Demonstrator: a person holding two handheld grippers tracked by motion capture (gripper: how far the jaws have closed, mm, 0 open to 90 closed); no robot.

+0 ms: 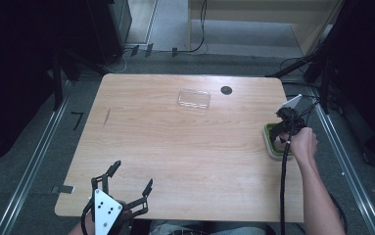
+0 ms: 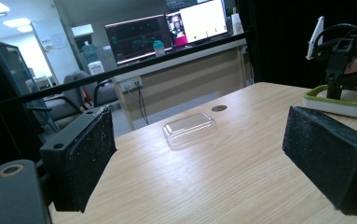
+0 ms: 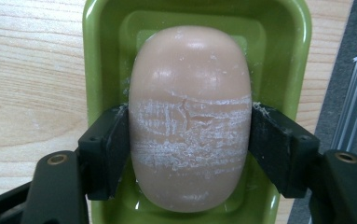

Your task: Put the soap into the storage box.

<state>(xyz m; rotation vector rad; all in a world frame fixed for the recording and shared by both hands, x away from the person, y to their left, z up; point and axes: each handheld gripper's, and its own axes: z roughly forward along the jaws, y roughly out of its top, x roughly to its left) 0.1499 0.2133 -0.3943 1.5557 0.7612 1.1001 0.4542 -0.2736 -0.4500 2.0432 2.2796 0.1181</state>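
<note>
The left gripper (image 1: 131,183) sits at the near left edge of the wooden desk (image 1: 151,142). Its two black fingers (image 2: 85,156) are spread wide apart and hold nothing. A white plate with small holes sits on top of it in the high view. A hand holds it from below the desk edge.

Farther back, near the middle of the desk, lies a clear plastic lid (image 1: 194,99). It is flat on the wood and nothing touches it. Just to its right, near the far edge, is a small dark round hole (image 1: 226,90) in the desk.

On the right side of the desk, close to the edge, sits a green soap dish (image 1: 271,145) with a white bottom. A pale pink bar of soap (image 3: 190,116) lies inside it. The soap has white scratchy marks across its middle.

The right gripper (image 3: 190,140) points down into the dish. Its two black fingers (image 3: 108,149) press on the two long sides of the soap, one on each side, so they are closed on the soap. The soap looks to be resting in the dish. The right hand (image 1: 303,144) holds this gripper from behind, and a black cable (image 1: 284,186) runs back along the arm
</note>
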